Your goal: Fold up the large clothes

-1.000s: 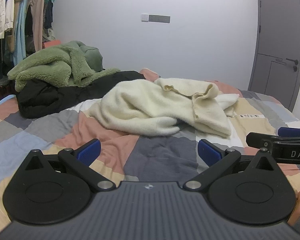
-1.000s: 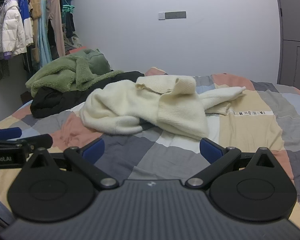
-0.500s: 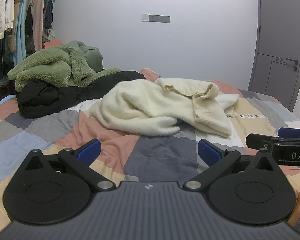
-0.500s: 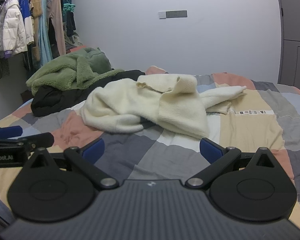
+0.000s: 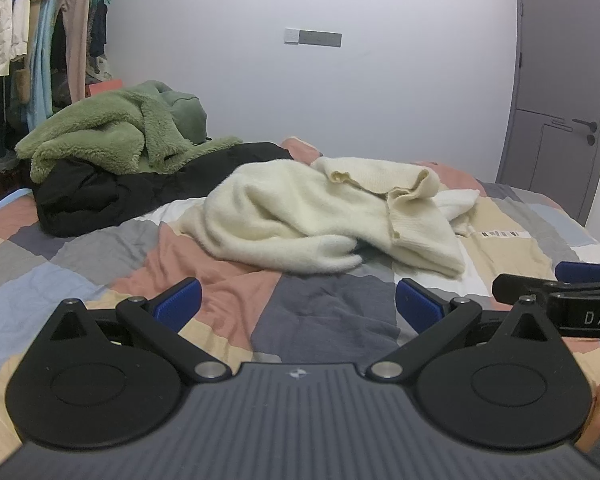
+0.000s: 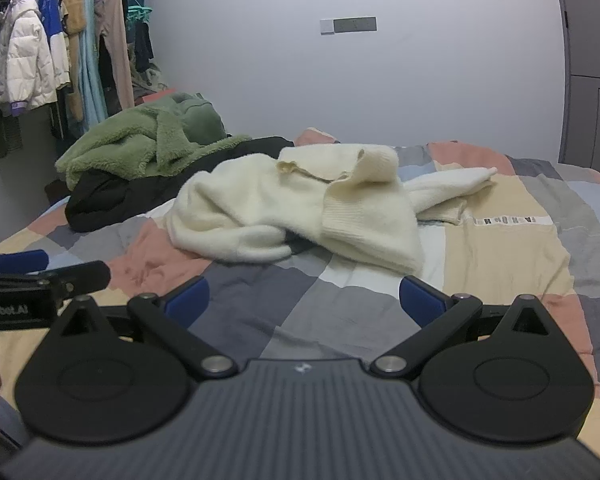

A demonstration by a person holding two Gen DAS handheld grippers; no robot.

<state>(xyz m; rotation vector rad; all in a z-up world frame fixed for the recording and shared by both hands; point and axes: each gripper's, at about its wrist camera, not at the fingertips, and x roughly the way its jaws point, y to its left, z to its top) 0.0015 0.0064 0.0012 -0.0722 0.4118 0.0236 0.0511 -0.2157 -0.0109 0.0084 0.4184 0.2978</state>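
Both tools, left tool [image 5: 296,304] and right tool [image 6: 304,300], are held spread and empty; the crumpled cream fuzzy knit sweater [image 5: 320,216] at twelve o'clock risks being pinched through several bunched layers.

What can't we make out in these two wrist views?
- Cream fluffy knit sweater: crumpled in both views, so its far sleeve and underside stay hidden.
- Black garment: partly buried under the green fleece jacket.
- Small printed label on the patchwork quilt: too small to read.
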